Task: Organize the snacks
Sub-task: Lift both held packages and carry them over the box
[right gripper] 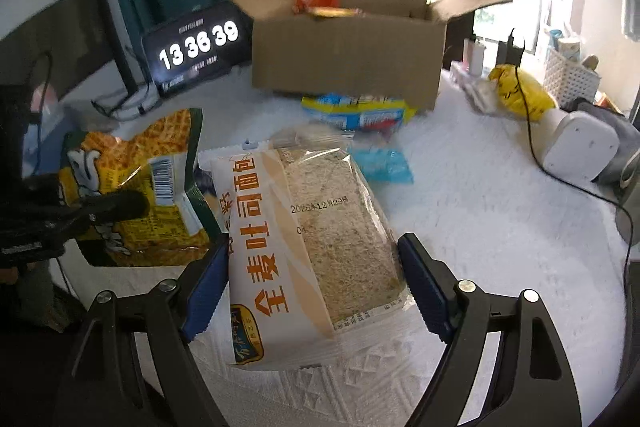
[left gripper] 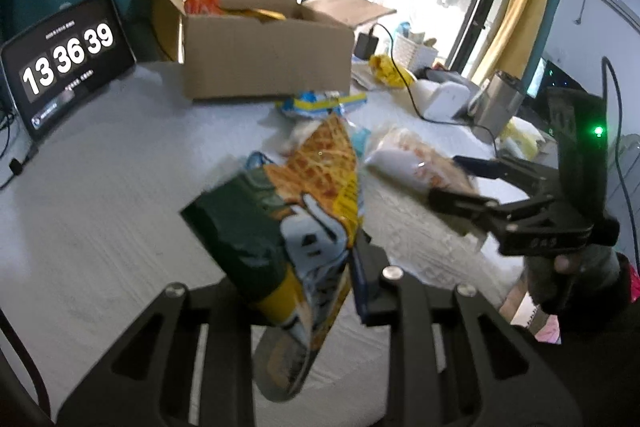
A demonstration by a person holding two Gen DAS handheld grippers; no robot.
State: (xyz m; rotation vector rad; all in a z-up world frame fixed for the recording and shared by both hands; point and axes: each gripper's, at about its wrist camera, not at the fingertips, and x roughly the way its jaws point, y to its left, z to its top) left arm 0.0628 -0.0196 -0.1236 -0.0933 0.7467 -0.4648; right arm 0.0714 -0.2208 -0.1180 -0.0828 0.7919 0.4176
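Observation:
My left gripper (left gripper: 308, 279) is shut on a green and yellow crinkly snack bag (left gripper: 288, 211), holding it up off the white table (left gripper: 100, 187). The right wrist view shows that bag (right gripper: 132, 163) at the left, with a black finger of the left gripper (right gripper: 132, 207) across it. My right gripper (right gripper: 316, 283) has its blue pads pressed on both sides of a wrapped toast bread pack (right gripper: 304, 235), jaws wide around it. In the left wrist view the right gripper (left gripper: 446, 179) and the bread pack (left gripper: 404, 155) are at the right. An open cardboard box (left gripper: 264, 55) (right gripper: 348, 55) with snacks inside stands behind.
Blue and yellow snack packs (right gripper: 356, 111) lie in front of the box, with a light blue packet (right gripper: 384, 167) nearer. A clock tablet (left gripper: 68, 59) leans at the back left. At the right are a yellow bag (right gripper: 520, 95), a white device (right gripper: 580, 147) with a black cable, and a white basket (right gripper: 568, 79).

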